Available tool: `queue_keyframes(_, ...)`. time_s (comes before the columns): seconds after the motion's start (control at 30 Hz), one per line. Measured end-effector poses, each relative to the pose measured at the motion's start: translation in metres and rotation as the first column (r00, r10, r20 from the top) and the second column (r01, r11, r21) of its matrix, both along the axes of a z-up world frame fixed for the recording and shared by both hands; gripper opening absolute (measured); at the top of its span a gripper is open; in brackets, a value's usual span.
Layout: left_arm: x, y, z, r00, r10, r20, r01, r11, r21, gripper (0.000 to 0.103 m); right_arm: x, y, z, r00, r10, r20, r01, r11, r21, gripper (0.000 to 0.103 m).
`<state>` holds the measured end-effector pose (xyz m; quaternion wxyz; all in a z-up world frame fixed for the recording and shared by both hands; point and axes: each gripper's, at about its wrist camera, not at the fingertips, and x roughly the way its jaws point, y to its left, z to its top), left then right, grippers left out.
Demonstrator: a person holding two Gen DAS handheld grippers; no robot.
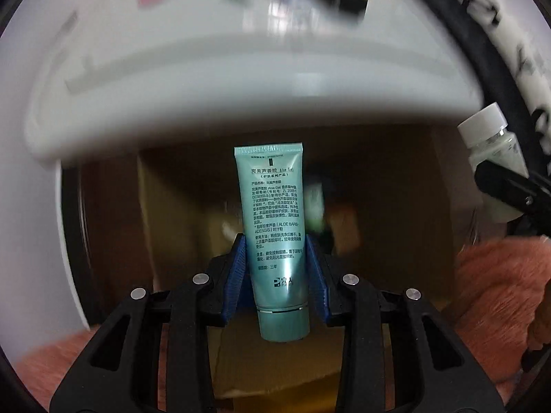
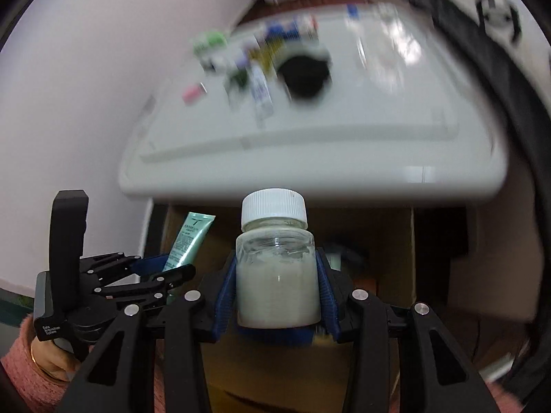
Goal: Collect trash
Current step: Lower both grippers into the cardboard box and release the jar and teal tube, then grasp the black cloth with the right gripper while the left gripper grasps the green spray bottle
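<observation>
My left gripper [image 1: 275, 265] is shut on a teal aloe gel tube [image 1: 273, 227], held upright with its cap down, over an open cardboard box [image 1: 396, 241] below the white table edge. My right gripper [image 2: 277, 275] is shut on a small clear jar [image 2: 277, 275] with a white screw cap and pale contents, held upright over the same box [image 2: 382, 241]. The jar also shows at the right in the left wrist view [image 1: 492, 144]. The left gripper and tube show at the left in the right wrist view [image 2: 187, 244].
A white table [image 2: 310, 151] lies ahead above the box, carrying several blurred small items, a black round object [image 2: 304, 77] and a clear bottle [image 2: 389, 44]. A white wall [image 2: 86, 86] stands left. A black-and-white patterned band [image 2: 499, 17] curves at right.
</observation>
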<state>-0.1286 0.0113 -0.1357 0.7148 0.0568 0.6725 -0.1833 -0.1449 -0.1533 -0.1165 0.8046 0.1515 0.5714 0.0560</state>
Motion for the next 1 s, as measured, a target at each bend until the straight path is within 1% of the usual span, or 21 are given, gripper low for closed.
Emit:
queue_keyframes(0.03,-0.005,-0.002,-0.013,0.999,-0.011,-0.043,0.012,1.0,0.022,0.036,-0.003,0.0,-0.013,0.999,-0.005,-0.034,0.005,1.0,-0.011,0.044)
queue_keyframes(0.07,-0.008,-0.004,-0.022,0.997,-0.023,-0.07,0.025,0.999,0.037,0.049,-0.004,0.001,-0.025,0.998,-0.008,-0.066,0.006,1.0,-0.027,0.053)
queue_keyframes(0.1,-0.012,-0.008,-0.034,0.994,-0.037,-0.103,0.044,0.997,0.068,0.069,-0.006,0.001,-0.039,0.994,-0.015,-0.107,0.01,0.999,-0.047,0.079)
queue_keyframes(0.13,-0.015,-0.009,-0.041,0.993,-0.035,-0.116,0.045,0.995,0.087,0.073,-0.007,0.0,-0.054,0.987,-0.028,-0.157,0.017,0.997,-0.072,0.081)
queue_keyframes(0.17,-0.016,-0.01,-0.045,0.992,-0.034,-0.125,0.045,0.995,0.086,0.074,-0.009,-0.001,-0.065,0.983,-0.037,-0.181,0.021,0.996,-0.085,0.079)
queue_keyframes(0.23,-0.018,-0.013,-0.051,0.988,-0.046,-0.145,0.061,0.993,0.102,0.074,-0.009,-0.001,-0.073,0.976,-0.044,-0.215,0.025,0.995,-0.092,0.078)
queue_keyframes(0.27,-0.017,-0.013,-0.05,0.989,-0.043,-0.141,0.058,0.993,0.103,0.074,-0.009,-0.002,-0.072,0.976,-0.043,-0.212,0.026,0.996,-0.082,0.078)
queue_keyframes(0.37,-0.012,-0.01,-0.045,0.993,-0.025,-0.119,0.037,0.995,0.095,0.074,-0.009,-0.001,-0.061,0.985,-0.038,-0.171,0.021,0.995,-0.102,0.078)
queue_keyframes(0.43,-0.008,-0.006,-0.039,0.995,-0.012,-0.1,0.021,0.996,0.087,0.074,-0.009,-0.002,-0.056,0.986,-0.041,-0.159,0.025,0.995,-0.099,0.078)
queue_keyframes(0.5,-0.005,-0.002,-0.029,0.998,0.005,-0.066,-0.001,0.997,0.073,0.074,-0.007,-0.003,-0.05,0.988,-0.04,-0.148,0.029,0.996,-0.08,0.078)
queue_keyframes(0.6,-0.003,-0.001,-0.011,0.999,0.035,0.0,-0.035,0.998,0.054,0.074,-0.001,-0.005,-0.031,0.994,-0.04,-0.103,0.033,0.997,-0.063,0.078)
queue_keyframes(0.63,-0.002,0.004,-0.005,0.999,0.047,0.021,-0.048,0.998,0.043,0.074,0.006,-0.005,-0.021,0.996,-0.038,-0.079,0.033,0.998,-0.058,0.079)
queue_keyframes(0.67,-0.001,0.008,0.0,0.997,0.059,0.04,-0.06,0.998,0.034,0.074,0.01,-0.004,-0.013,0.998,-0.037,-0.059,0.034,0.998,-0.057,0.08)
queue_keyframes(0.73,0.004,0.013,0.015,0.992,0.088,0.089,-0.089,0.996,0.012,0.074,0.021,-0.004,0.004,0.999,-0.036,-0.001,0.036,0.997,-0.069,0.083)
queue_keyframes(0.83,0.012,0.021,0.04,0.976,0.122,0.182,-0.121,0.993,-0.015,0.074,0.046,-0.003,0.028,0.996,-0.032,0.082,0.039,0.995,-0.094,0.083)
queue_keyframes(0.87,0.013,0.024,0.048,0.968,0.132,0.214,-0.131,0.991,-0.019,0.074,0.057,-0.004,0.033,0.993,-0.032,0.111,0.044,0.994,-0.104,0.084)
queue_keyframes(0.93,0.017,0.03,0.062,0.949,0.154,0.276,-0.152,0.988,-0.031,0.074,0.081,-0.003,0.041,0.987,-0.039,0.157,0.06,0.99,-0.129,0.089)
queue_keyframes(1.0,0.02,0.036,0.075,0.93,0.169,0.325,-0.168,0.985,-0.031,0.074,0.103,-0.002,0.041,0.983,-0.057,0.173,0.085,0.983,-0.162,0.09)
